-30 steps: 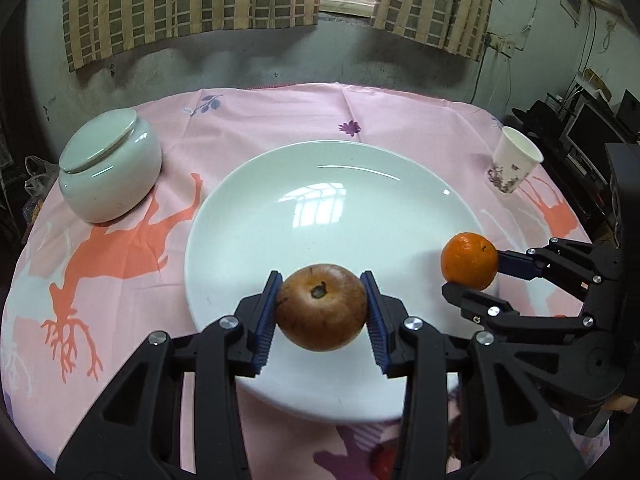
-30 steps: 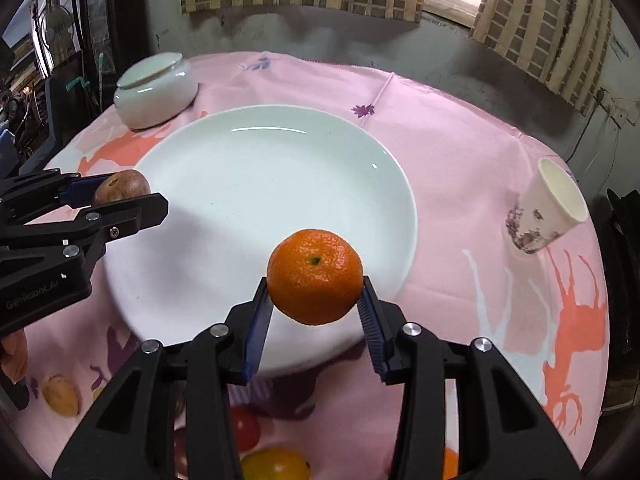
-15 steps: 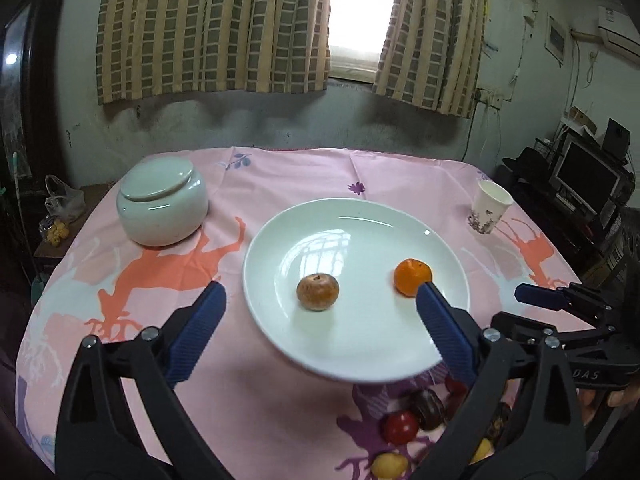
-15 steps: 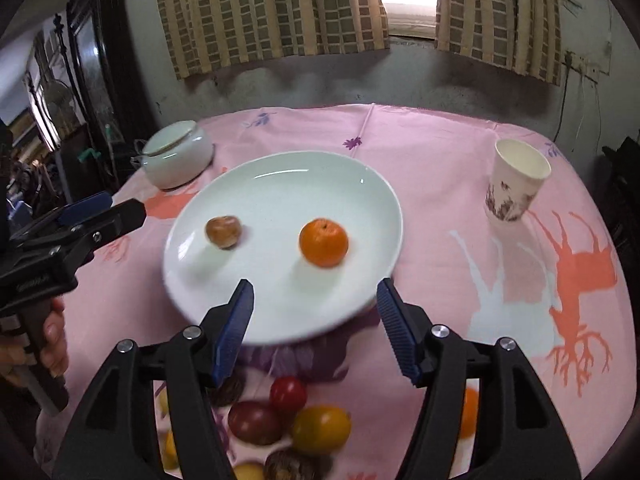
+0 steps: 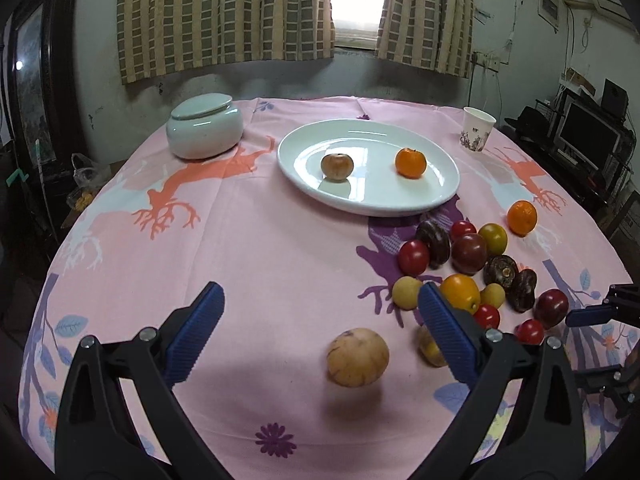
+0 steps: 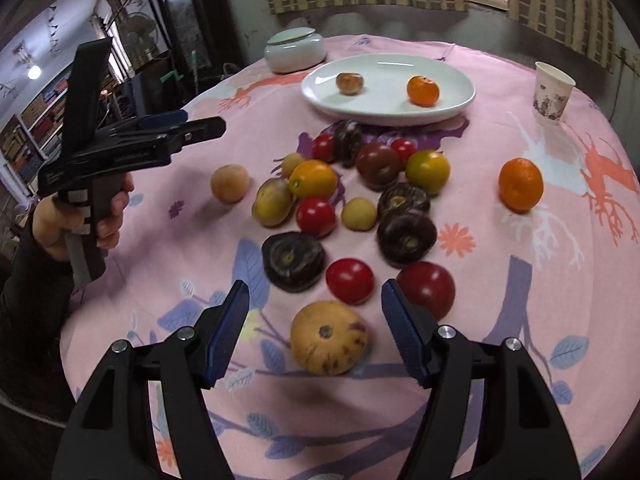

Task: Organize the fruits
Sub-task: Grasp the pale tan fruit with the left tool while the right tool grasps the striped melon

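On the white plate [image 5: 440, 196] at the far side of the bench [image 5: 260, 248] two fruits already lie, well apart from each other: a brown round fruit [image 5: 337, 166] and an orange mandarin [image 5: 411, 163]. The rest of the fruits is not yet sorted; they lie as a loose heap [image 6: 352, 200] on the pink cloth just before the plate, with a second mandarin [image 6: 521, 184] alone at its right side. So I judge that the step in hand is to choose and reach the next fruits, one for each hand. The left gripper [image 5: 320, 332] hangs over the cloth with its fingers spread wide and grasping nothing; a pale tan fruit [image 5: 358, 357] lies on the cloth in the gap between them, nearer to the right finger, and no pad touches it. The right gripper [image 6: 314, 328] has its jaws opening at this moment, and a yellowish speckled fruit [image 6: 328, 338] lies between them, but the pads do not press it. A red tomato [image 6: 350, 281] and a darker red one [image 6: 426, 290] lie just behind this fruit, very near to the right finger. The next move, in my opinion, calls for lowering each gripper so that the pads stand at both sides of its fruit, then closing softly. The right hand must take care not to push the neighbouring tomatoes, because round fruits roll easily on the cloth.
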Demonstrator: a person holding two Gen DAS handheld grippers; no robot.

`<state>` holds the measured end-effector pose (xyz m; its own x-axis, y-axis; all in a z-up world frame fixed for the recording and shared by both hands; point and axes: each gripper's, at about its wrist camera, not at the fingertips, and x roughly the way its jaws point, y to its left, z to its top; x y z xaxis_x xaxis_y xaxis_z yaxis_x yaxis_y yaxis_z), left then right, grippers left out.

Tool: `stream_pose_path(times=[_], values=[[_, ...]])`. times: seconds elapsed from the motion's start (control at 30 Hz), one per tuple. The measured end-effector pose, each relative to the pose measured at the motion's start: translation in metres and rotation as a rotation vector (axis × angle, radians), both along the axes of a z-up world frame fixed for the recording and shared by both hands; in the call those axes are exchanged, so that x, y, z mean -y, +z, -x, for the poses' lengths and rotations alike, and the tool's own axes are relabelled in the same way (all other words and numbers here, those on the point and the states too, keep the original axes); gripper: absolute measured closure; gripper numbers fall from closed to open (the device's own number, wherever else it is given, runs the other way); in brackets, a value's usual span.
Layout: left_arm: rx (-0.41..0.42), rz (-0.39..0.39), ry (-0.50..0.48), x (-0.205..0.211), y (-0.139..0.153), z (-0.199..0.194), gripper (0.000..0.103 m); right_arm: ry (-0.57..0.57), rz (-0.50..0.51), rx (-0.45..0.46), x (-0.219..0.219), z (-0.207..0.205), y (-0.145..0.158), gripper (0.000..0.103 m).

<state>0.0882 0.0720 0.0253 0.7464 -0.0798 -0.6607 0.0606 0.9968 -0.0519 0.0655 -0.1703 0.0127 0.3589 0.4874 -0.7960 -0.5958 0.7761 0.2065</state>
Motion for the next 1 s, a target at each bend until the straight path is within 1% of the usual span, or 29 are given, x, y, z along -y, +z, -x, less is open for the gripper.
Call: stream_pose_path(times=[0.07,0.13,0.2,0.27,0.37,0.4,0.43,0.5,0.57,0.63,0.7,0.8,0.87,0.93,1.0], values=[[0.014,0.014,0.024,-0.007,-0.004,0.002,0.004,0.011,0.043,0.007,-0.002,0.004,-0.002,0.034],[-0.004,0.016,0.02,-0.011,-0.007,-0.001,0.004,0.013,0.089,0.012,-0.003,0.007,-0.006,0.034],[-0.025,0.006,-0.004,-0.011,-0.011,-0.004,0.004,0.015,0.122,0.011,-0.004,0.006,-0.012,0.034],[-0.039,-0.018,0.003,-0.009,-0.016,-0.005,0.004,0.029,0.15,-0.005,-0.009,0.006,-0.022,0.034],[-0.064,0.014,-0.014,-0.007,-0.021,-0.008,0.004,0.026,0.177,-0.028,-0.01,0.004,-0.036,0.035],[-0.071,0.023,-0.019,-0.006,-0.022,-0.008,0.004,0.023,0.177,-0.029,-0.009,0.003,-0.038,0.038],[-0.071,0.032,-0.018,-0.006,-0.022,-0.008,0.004,0.019,0.169,-0.024,-0.008,0.004,-0.037,0.043],[-0.059,0.039,-0.004,-0.006,-0.021,-0.007,0.004,0.017,0.166,-0.011,-0.008,0.004,-0.036,0.047],[-0.039,0.019,-0.003,-0.004,-0.018,-0.004,0.004,0.016,0.154,-0.005,-0.009,0.005,-0.035,0.055],[-0.012,-0.018,-0.014,0.0,-0.016,0.0,0.004,0.008,0.175,0.005,-0.014,0.007,-0.038,0.055],[0.0,-0.077,-0.047,0.007,-0.015,0.004,0.004,0.008,0.196,0.03,-0.019,0.009,-0.038,0.057],[0.008,-0.141,-0.088,0.018,-0.012,0.008,0.004,0.018,0.18,0.024,-0.017,0.008,-0.035,0.057],[0.014,-0.15,-0.102,0.022,-0.011,0.01,0.004,0.007,0.169,0.029,-0.013,0.006,-0.031,0.057],[-0.002,-0.151,-0.12,0.025,-0.012,0.01,0.004,0.002,0.149,0.03,-0.008,0.004,-0.027,0.057],[-0.024,-0.131,-0.129,0.025,-0.014,0.009,0.004,-0.013,0.136,0.036,-0.002,0.002,-0.024,0.057]])
